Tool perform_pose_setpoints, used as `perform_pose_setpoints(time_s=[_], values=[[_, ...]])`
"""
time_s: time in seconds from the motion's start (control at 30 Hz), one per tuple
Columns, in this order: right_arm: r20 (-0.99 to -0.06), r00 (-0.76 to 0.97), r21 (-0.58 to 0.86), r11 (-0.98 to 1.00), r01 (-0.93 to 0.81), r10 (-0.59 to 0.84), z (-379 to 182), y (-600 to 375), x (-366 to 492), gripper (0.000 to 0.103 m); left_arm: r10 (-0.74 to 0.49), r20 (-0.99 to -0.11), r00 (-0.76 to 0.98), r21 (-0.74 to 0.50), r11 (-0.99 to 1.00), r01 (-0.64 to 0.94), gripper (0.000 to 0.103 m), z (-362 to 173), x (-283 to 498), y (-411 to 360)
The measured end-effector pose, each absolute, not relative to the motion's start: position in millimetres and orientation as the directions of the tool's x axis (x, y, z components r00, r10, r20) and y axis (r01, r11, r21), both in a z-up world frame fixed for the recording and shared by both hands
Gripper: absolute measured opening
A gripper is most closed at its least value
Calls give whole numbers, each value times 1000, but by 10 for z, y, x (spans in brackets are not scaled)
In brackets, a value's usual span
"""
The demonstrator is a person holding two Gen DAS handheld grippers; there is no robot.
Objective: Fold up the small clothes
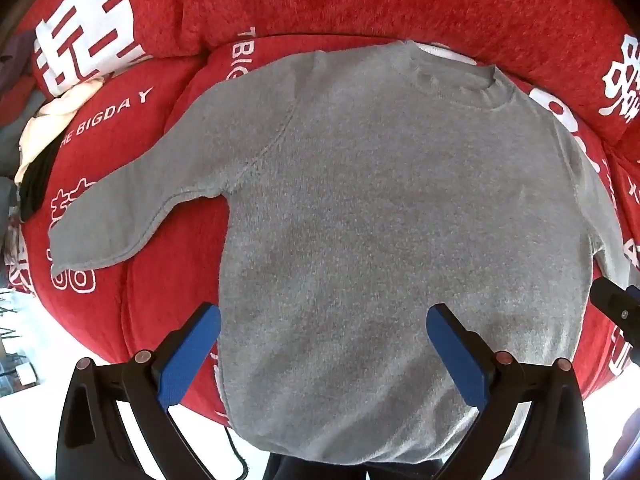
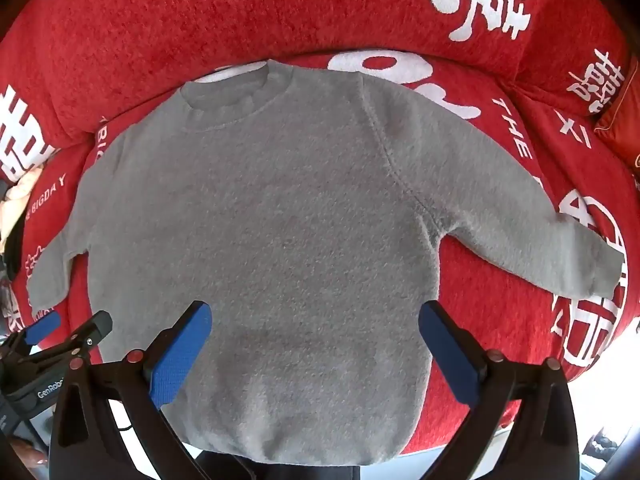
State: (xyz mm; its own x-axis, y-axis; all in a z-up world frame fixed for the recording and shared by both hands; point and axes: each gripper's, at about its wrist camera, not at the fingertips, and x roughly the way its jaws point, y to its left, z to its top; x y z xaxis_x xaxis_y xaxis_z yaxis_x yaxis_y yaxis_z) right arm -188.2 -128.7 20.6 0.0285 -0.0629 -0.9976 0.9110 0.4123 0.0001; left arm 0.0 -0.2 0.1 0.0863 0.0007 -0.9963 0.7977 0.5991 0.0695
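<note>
Left wrist view is showing me the grey sweater (image 1: 380, 220) lying flat, sleeves spread, on the red sofa cover (image 1: 160, 312), so I am holding both the left tongs (image 1: 324, 344) and the right tongs (image 2: 316, 340) wide apart and empty above its near hem, ready for a first fold.

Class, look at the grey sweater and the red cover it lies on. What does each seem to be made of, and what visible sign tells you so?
Grey sweater: apparently a soft fleece or brushed knit, matte; its surface looks fuzzy and the seams show as raised ridges.
Red cover: probably chenille or a similar nubby woven fabric, matte; its pile looks grainy, and the white characters seem woven or printed in.
</note>
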Motion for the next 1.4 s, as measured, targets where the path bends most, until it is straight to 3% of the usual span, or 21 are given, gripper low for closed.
perform_pose_setpoints(time_s=[0.6, 1.0, 1.4], values=[[-998, 22, -4, 415, 910, -59, 182, -1254, -1827, 103, -22, -997, 71, 44, 594, 803, 103, 1, 20, -17], [-998, 19, -7, 416, 909, -59, 170, -1260, -1806, 103, -112, -992, 57, -21, 599, 801, 103, 25, 46, -14], [-998, 18, -8, 414, 910, -59, 149, -1291, -1792, 103, -35, -998, 44, 15, 593, 805, 103, -21, 80, -34]])
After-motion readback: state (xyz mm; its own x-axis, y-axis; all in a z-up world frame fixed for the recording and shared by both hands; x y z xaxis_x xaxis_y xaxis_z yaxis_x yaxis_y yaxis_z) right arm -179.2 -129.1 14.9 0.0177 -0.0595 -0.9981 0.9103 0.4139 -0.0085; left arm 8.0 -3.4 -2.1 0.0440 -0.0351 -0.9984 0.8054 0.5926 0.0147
